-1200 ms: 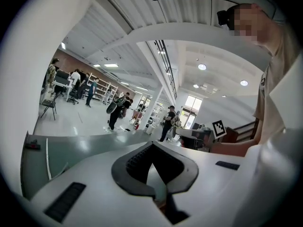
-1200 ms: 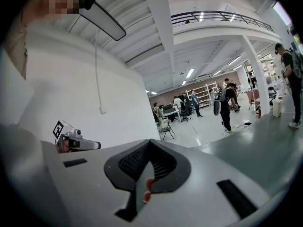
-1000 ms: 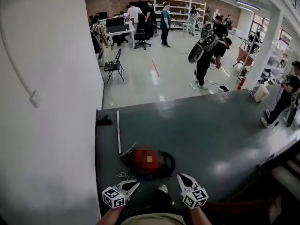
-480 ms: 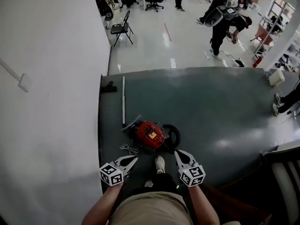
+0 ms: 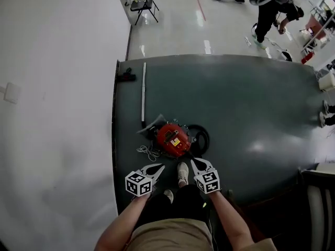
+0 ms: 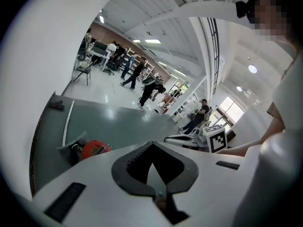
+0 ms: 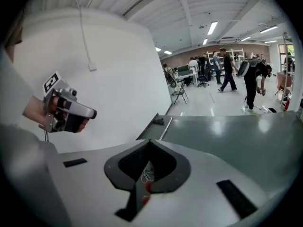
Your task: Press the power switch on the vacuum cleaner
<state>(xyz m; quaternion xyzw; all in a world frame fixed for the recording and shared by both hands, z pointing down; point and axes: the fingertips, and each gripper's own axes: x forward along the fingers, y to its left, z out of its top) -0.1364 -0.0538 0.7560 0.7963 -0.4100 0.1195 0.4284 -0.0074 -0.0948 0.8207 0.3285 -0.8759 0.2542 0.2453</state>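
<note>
A red vacuum cleaner (image 5: 174, 138) lies on the dark green floor mat (image 5: 251, 103), with a black hose loop (image 5: 202, 138) at its right and a white cord (image 5: 148, 151) at its near left. It also shows low at the left in the left gripper view, as the same vacuum cleaner (image 6: 94, 149). My left gripper (image 5: 160, 166) and right gripper (image 5: 193, 162) hang just short of it, both shut and empty. Each gripper view shows its jaws meeting at the tips: left gripper (image 6: 152, 144), right gripper (image 7: 149, 141).
A metal tube (image 5: 143, 92) and a black floor nozzle (image 5: 125, 77) lie beyond the vacuum near the white wall (image 5: 57, 114). My shoe (image 5: 182, 172) stands between the grippers. A folding chair (image 5: 144, 4) and a bending person (image 5: 271, 10) are far off.
The head view has tipped steeply down, so the vacuum now lies higher in view. Both grippers have drawn closer together and nearer to it, still shut.
</note>
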